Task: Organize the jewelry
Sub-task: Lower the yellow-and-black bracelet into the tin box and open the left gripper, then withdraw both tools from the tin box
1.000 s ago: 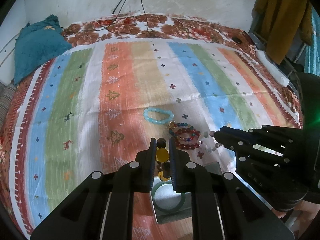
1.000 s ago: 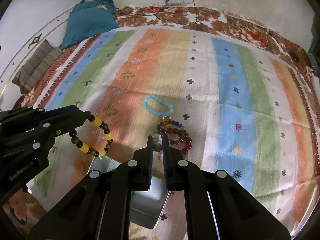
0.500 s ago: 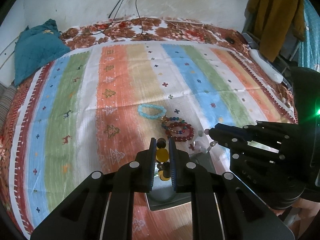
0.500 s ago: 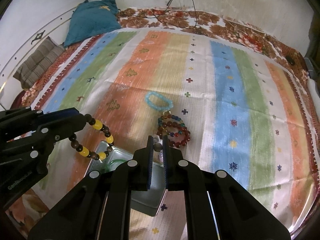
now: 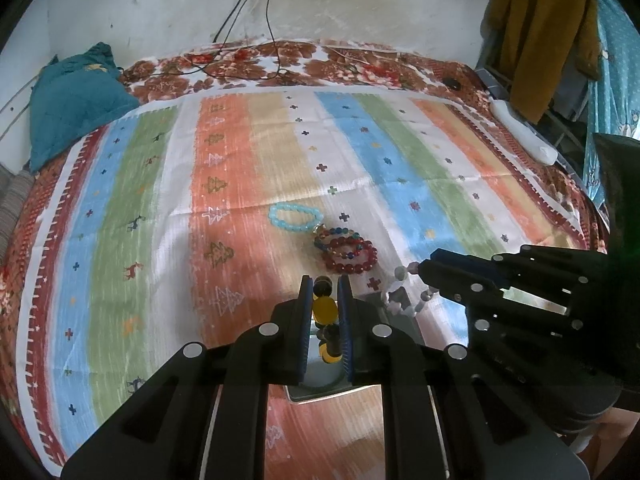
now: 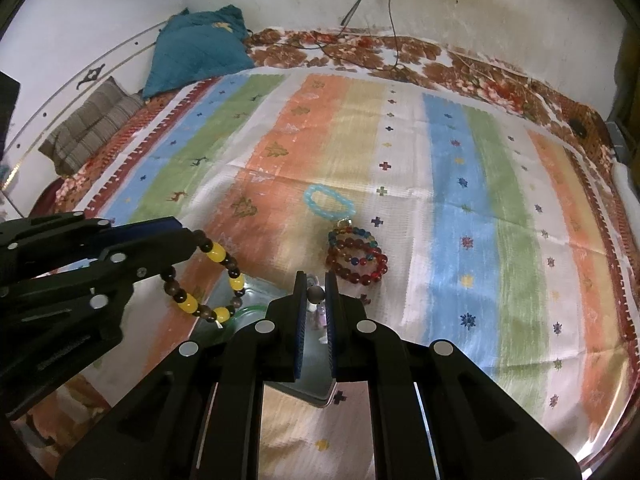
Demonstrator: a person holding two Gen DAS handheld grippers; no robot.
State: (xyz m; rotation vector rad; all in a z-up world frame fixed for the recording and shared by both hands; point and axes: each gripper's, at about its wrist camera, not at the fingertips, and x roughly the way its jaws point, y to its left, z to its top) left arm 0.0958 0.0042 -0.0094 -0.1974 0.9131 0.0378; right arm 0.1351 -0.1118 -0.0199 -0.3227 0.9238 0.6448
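Observation:
My left gripper [image 5: 325, 286] is shut on a yellow and brown bead bracelet [image 6: 208, 280], which hangs above a metal tin [image 6: 236, 292]. My right gripper [image 6: 316, 286] is shut on a pale white bead bracelet [image 5: 400, 288], held over the tin's right side. A green bangle [image 6: 250, 310] lies inside the tin. A light blue bracelet [image 5: 295, 217] and red and multicoloured bead bracelets [image 5: 347, 250] lie on the striped cloth beyond the tin.
The striped cloth [image 5: 400, 168] covers a bed. A teal pillow [image 5: 76, 96] lies at the far left, a striped cushion [image 6: 92, 128] beside it. Cables [image 5: 240, 20] hang down the back wall. Clothes [image 5: 536, 28] hang at the right.
Both grippers have risen and drawn back a little with their bracelets; the loose bracelets on the cloth now appear farther away. Both grips are unchanged.

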